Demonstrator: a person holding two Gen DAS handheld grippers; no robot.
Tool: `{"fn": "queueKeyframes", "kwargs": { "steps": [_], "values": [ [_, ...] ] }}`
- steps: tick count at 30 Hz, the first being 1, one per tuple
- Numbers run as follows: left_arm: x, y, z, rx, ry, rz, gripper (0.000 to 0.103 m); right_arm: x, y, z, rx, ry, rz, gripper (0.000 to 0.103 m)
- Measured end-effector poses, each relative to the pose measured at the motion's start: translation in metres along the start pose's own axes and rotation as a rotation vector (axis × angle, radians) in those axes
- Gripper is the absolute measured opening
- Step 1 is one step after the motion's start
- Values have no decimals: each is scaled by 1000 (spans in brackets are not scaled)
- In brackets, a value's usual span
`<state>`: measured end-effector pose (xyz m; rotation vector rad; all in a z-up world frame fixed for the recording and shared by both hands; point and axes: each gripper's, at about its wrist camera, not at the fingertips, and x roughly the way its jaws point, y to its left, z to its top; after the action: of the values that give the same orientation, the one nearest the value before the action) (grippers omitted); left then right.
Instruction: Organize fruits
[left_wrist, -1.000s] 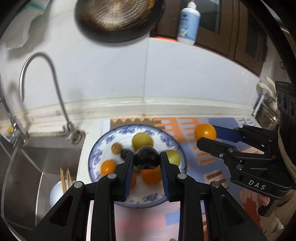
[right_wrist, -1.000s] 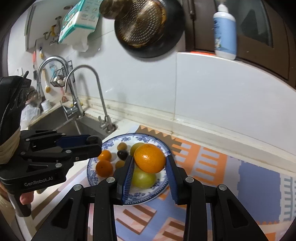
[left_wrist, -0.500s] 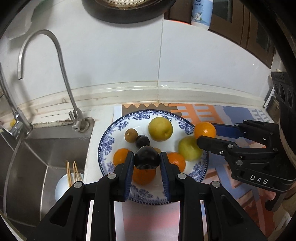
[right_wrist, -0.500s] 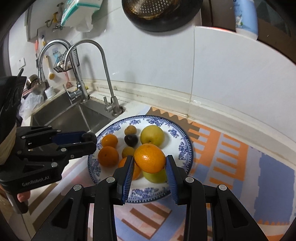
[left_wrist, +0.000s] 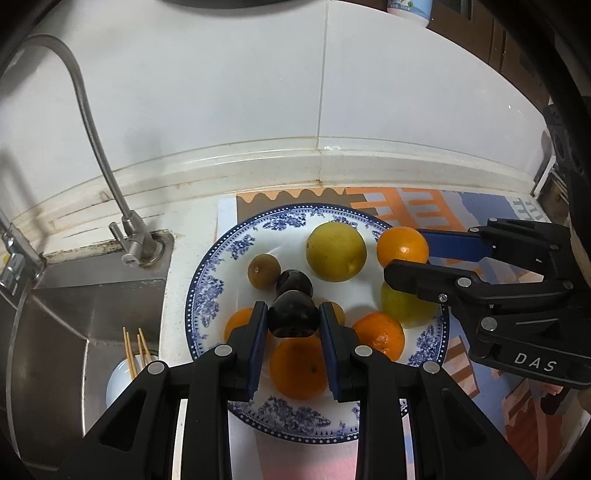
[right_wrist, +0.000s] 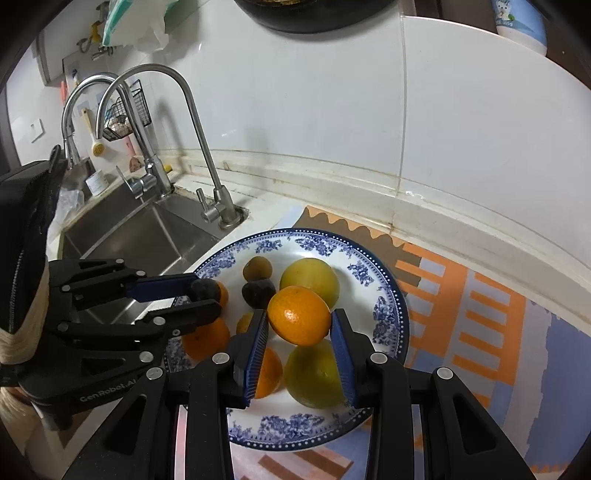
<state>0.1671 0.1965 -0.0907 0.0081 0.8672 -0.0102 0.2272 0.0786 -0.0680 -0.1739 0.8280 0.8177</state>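
Observation:
A blue-and-white plate (left_wrist: 207, 291) (right_wrist: 388, 291) on the counter holds several fruits: oranges, two yellow-green fruits, a brown fruit and a dark plum. My left gripper (left_wrist: 293, 321) is shut on a dark plum (left_wrist: 293, 318) just above the plate's middle; it also shows in the right wrist view (right_wrist: 201, 297). My right gripper (right_wrist: 299, 325) is shut on an orange (right_wrist: 299, 315) above the plate's right side; it also shows in the left wrist view (left_wrist: 404, 256), holding the orange (left_wrist: 402, 245).
A steel sink (right_wrist: 144, 236) with curved taps (left_wrist: 92, 122) lies left of the plate. A white cup with sticks (left_wrist: 129, 365) stands in the sink. A patterned orange-and-blue mat (right_wrist: 480, 314) covers the counter under and right of the plate. A tiled wall stands behind.
Both grippers have come forward and down over the plate, each still holding its fruit. The plate and its fruits look larger and nearer now.

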Motion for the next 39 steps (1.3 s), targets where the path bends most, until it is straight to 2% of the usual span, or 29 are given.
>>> {"fn": "queueKeyframes", "kwargs": {
  "steps": [4, 6, 12, 13, 15, 17, 19, 21, 23, 26, 31, 33, 39],
  "values": [
    [2, 0, 3, 5, 7, -24, 28, -2, 1, 1, 16, 0, -23, 38],
    [1, -1, 3, 8, 3, -23, 31, -9, 0, 0, 29, -16, -49, 46],
    [-23, -20, -2, 43, -31, -2, 37, -40, 0, -9, 44, -65, -136, 46],
    [-31, -25, -4, 48, -49, -1, 38, -48, 1, -11, 50, -72, -149, 46],
    [-44, -31, -6, 46, -69, 12, 41, -63, 1, -17, 62, -91, -180, 56],
    [-60, -38, -9, 34, -101, 22, 50, -80, 1, -24, 76, -118, -207, 57],
    [-77, -47, -12, 23, -133, 34, 54, -95, 2, -30, 85, -134, -232, 58],
    [-93, -57, -17, 26, -163, 58, 57, -114, 3, -39, 102, -158, -264, 68],
    [-108, -67, -22, 24, -193, 95, 65, -133, 4, -49, 119, -188, -296, 72],
    [-131, -80, -32, 8, -235, 123, 71, -159, 5, -64, 144, -211, -329, 80],
    [-167, -101, -49, -24, -293, 152, 82, -197, 9, -88, 173, -234, -362, 82],
    [-179, -109, -56, -24, -305, 151, 83, -212, 14, -98, 176, -245, -373, 85],
    [-209, -130, -78, -23, -323, 150, 85, -246, 27, -123, 181, -269, -390, 86]
  ]
}}
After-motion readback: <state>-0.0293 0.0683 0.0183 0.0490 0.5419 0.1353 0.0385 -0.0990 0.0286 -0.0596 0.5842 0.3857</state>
